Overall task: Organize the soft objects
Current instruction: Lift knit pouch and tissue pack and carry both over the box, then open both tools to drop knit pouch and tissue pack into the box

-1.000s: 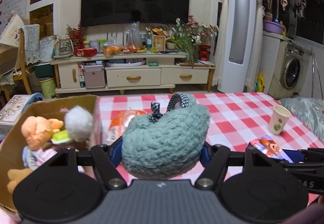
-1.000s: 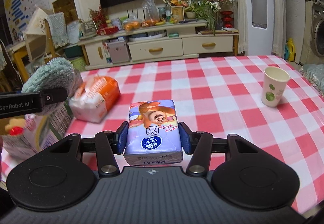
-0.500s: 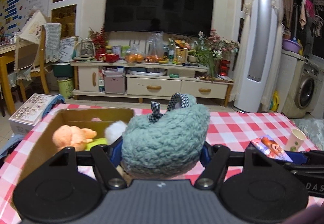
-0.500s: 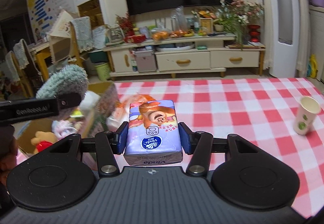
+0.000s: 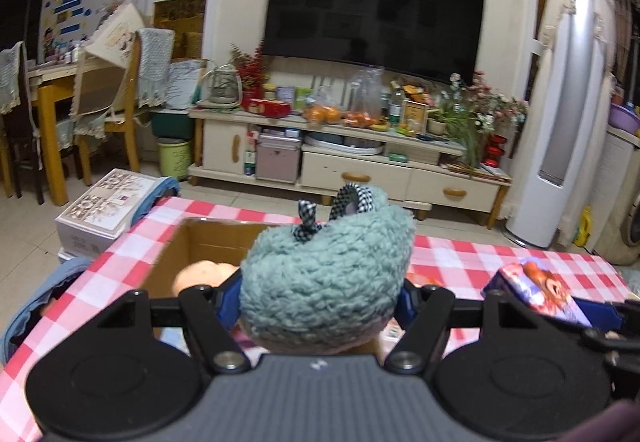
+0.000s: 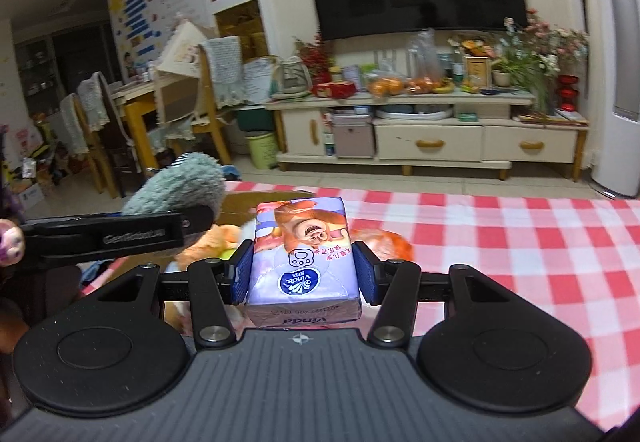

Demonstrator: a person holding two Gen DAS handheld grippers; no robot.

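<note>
My left gripper (image 5: 318, 298) is shut on a fluffy teal plush (image 5: 326, 274) with a checked bow, held above an open cardboard box (image 5: 216, 232) that holds an orange plush (image 5: 200, 276). My right gripper (image 6: 304, 274) is shut on a purple tissue pack (image 6: 304, 254) printed with a cartoon bear. In the left wrist view that tissue pack (image 5: 540, 292) shows at the right, beside the teal plush. In the right wrist view the teal plush (image 6: 176, 186) and the left gripper's finger show at the left, over the box and the orange plush (image 6: 210, 240).
A red and white checked tablecloth (image 6: 500, 242) covers the table. An orange plastic bag (image 6: 390, 246) lies behind the tissue pack. A white box (image 5: 106, 204) sits on the floor left of the table. A TV cabinet (image 6: 428, 138) and chairs stand beyond.
Both grippers have moved left toward the cardboard box and risen, each holding its object. The paper cup has left both views. The teal plush now hangs over the box.
</note>
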